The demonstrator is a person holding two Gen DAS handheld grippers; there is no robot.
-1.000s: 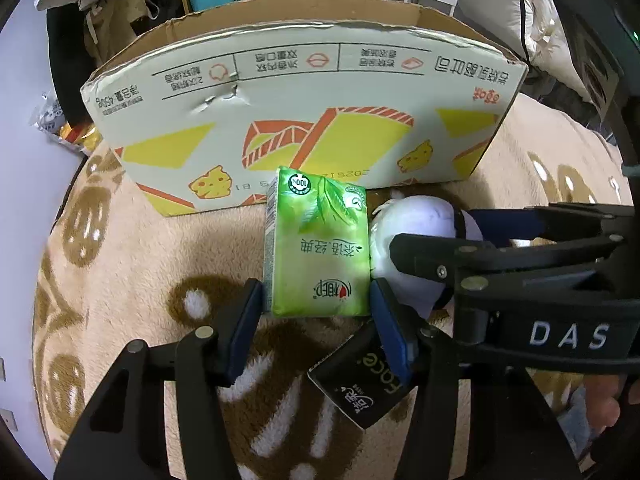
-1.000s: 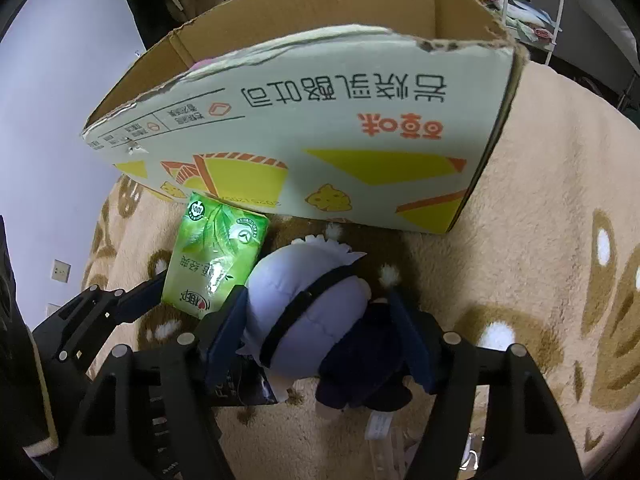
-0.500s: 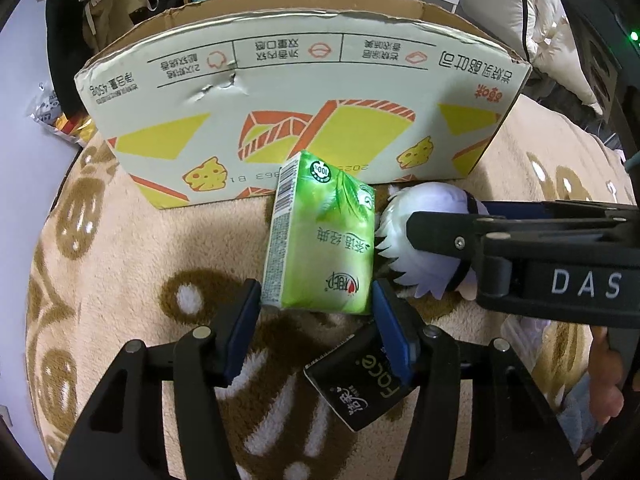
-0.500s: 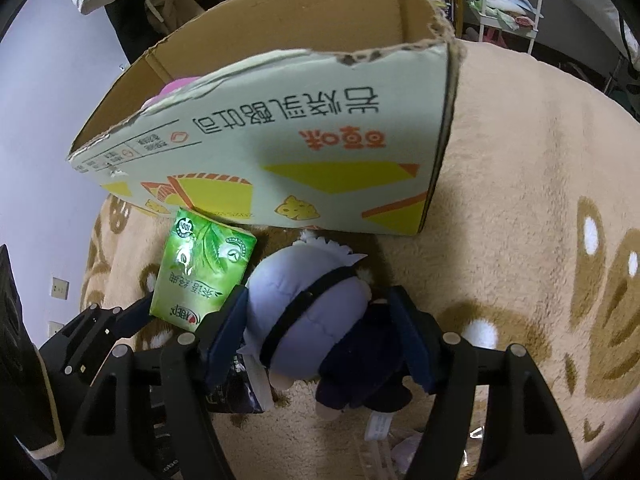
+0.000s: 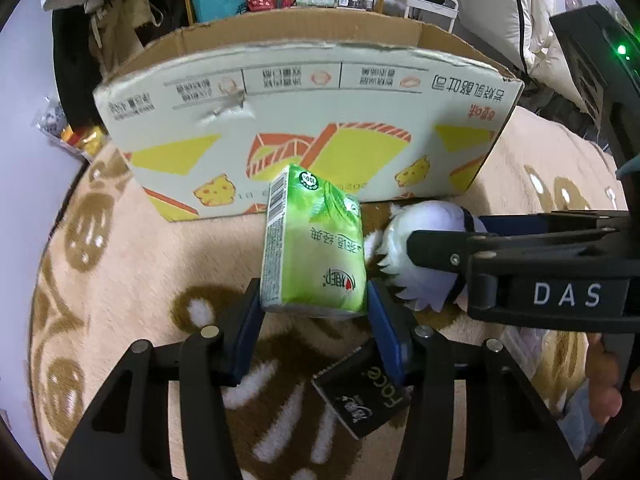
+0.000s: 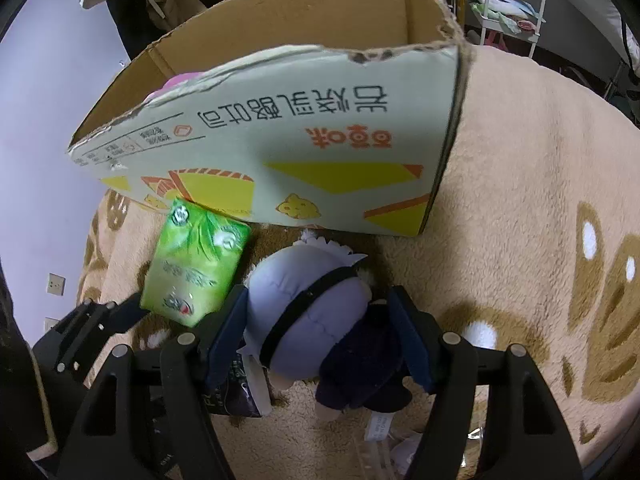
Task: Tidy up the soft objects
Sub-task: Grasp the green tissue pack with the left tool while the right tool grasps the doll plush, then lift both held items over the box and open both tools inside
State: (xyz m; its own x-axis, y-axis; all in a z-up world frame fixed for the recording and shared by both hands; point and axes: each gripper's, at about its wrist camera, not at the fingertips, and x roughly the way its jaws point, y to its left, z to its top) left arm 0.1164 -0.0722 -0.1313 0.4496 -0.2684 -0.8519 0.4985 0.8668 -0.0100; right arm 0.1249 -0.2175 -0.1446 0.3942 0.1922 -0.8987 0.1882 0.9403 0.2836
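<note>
Two handheld grippers work side by side over a beige fleece blanket patterned with brown and white shapes, in front of an open cardboard box printed with yellow cheese wedges and upside-down lettering. The left gripper pinches a green tissue pack between its blue pads; its jaws have just been closing, and both pads now press the lower end of the pack, which stands tilted with its top leaning toward the box wall. In the right wrist view the same green pack appears raised off the blanket just in front of the box, though blur there makes the exact gap hard to judge. The right gripper is clamped around a small plush doll with a pale lilac-white head, a dark band across it and a navy body; the doll sits sideways between the pads, head toward the green pack, a white label tag hanging below it. In the left wrist view the doll's spiky white hair lies just beside the green pack. A black tissue pack with pale lettering lies on the blanket beneath the left gripper's right finger. Something pink shows inside the box at its near left corner. Shelves, bags and bedding crowd the background behind the box.
</note>
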